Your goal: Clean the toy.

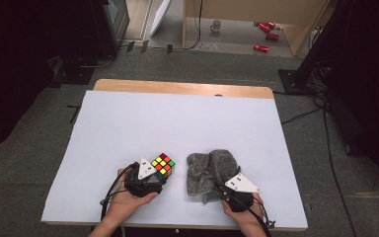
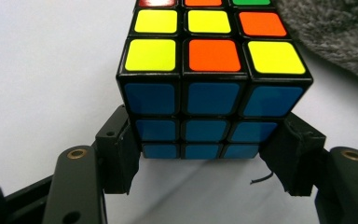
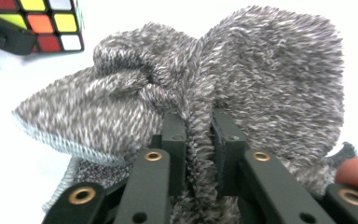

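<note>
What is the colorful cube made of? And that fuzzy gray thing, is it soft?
The cube looks like hard black plastic with glossy colored squares; light shines off its smooth faces. The gray cloth looks like soft fleece or knit: fuzzy speckled fibers, a stitched edge, and it bunches into folds where the right tool pinches it.

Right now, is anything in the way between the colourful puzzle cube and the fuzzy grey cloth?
Nothing visible: only bare white table lies between the colourful puzzle cube, clamped by the left gripper, and the fuzzy grey cloth, pinched by the right gripper.
</note>
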Available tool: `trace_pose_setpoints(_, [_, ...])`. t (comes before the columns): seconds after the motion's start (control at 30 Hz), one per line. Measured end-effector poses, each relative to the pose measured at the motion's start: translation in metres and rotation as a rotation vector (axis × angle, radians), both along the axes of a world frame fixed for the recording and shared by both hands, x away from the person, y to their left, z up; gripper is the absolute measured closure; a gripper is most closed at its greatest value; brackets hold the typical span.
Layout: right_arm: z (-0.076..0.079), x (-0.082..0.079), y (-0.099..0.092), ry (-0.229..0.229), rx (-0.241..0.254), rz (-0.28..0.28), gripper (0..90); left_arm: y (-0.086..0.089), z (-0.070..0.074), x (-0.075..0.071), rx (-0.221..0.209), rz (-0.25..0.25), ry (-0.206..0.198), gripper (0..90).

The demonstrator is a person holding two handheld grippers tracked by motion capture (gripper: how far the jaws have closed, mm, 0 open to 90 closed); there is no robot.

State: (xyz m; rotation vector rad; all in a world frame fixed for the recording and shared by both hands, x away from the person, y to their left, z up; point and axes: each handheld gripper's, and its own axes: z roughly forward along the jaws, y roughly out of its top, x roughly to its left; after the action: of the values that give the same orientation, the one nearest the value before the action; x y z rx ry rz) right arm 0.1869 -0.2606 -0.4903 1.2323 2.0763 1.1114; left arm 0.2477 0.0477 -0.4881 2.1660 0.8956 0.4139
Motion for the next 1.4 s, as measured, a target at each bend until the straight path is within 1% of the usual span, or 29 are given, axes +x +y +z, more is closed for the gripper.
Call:
trace_pose_setpoints(0.1, [0.005, 0.001, -0.004, -0.011, 0.032, -0.007, 82.3, 0.0, 0.005, 0.0, -0.017, -0.015, -0.005, 34.9])
trace_pose_setpoints(0.2, [0.011, 0.0, -0.007, -0.033, 0.053, -0.007, 83.5, -0.001, 0.009, 0.0, -0.026, -0.03, -0.01, 34.9])
trace_pose_setpoints(0.33, [0.019, 0.0, -0.008, -0.057, 0.06, -0.007, 83.9, -0.002, 0.011, 0.0, -0.03, -0.038, -0.011, 34.9])
trace_pose_setpoints(0.53, [0.02, 0.0, -0.008, -0.057, 0.059, -0.004, 84.3, -0.001, 0.016, -0.001, -0.048, -0.049, -0.015, 34.9])
trace_pose_setpoints(0.6, [0.024, -0.001, -0.009, -0.062, 0.073, -0.005, 84.2, -0.001, 0.019, -0.001, -0.058, -0.06, -0.02, 34.9])
trace_pose_setpoints(0.67, [0.029, -0.001, -0.009, -0.07, 0.084, -0.002, 84.2, -0.002, 0.022, -0.001, -0.066, -0.073, -0.029, 34.9])
trace_pose_setpoints(0.73, [0.036, 0.0, -0.009, -0.085, 0.087, 0.001, 84.2, -0.003, 0.025, -0.001, -0.064, -0.083, -0.036, 34.9])
trace_pose_setpoints(0.77, [0.039, 0.0, -0.009, -0.091, 0.099, -0.001, 84.2, -0.004, 0.026, 0.0, -0.064, -0.087, -0.038, 35.0])
trace_pose_setpoints(0.8, [0.042, 0.001, -0.009, -0.097, 0.111, 0.001, 84.2, -0.005, 0.028, 0.0, -0.064, -0.091, -0.039, 34.9])
trace_pose_setpoints(0.87, [0.048, 0.003, -0.008, -0.112, 0.119, 0.002, 84.2, -0.007, 0.031, 0.001, -0.073, -0.099, -0.041, 35.0])
trace_pose_setpoints(1.03, [0.062, 0.011, -0.007, -0.134, 0.151, 0.015, 84.2, -0.013, 0.042, 0.005, -0.082, -0.126, -0.059, 34.9])
trace_pose_setpoints(1.1, [0.07, 0.014, -0.007, -0.146, 0.166, 0.026, 84.2, -0.016, 0.046, 0.007, -0.087, -0.137, -0.057, 35.0])
trace_pose_setpoints(1.2, [0.084, 0.02, -0.005, -0.157, 0.187, 0.041, 84.1, -0.023, 0.052, 0.011, -0.085, -0.154, -0.056, 35.0])
trace_pose_setpoints(1.27, [0.09, 0.024, -0.003, -0.164, 0.197, 0.045, 84.1, -0.029, 0.055, 0.013, -0.08, -0.17, -0.058, 35.0])
trace_pose_setpoints(1.33, [0.096, 0.03, -0.001, -0.163, 0.212, 0.053, 83.9, -0.035, 0.058, 0.016, -0.074, -0.198, -0.03, 35.0])
trace_pose_setpoints(1.37, [0.099, 0.033, 0.001, -0.162, 0.221, 0.055, 83.9, -0.037, 0.059, 0.017, -0.064, -0.199, -0.039, 35.0])
trace_pose_setpoints(1.4, [0.101, 0.035, 0.002, -0.157, 0.23, 0.057, 83.8, -0.04, 0.06, 0.017, -0.064, -0.195, -0.042, 35.0])
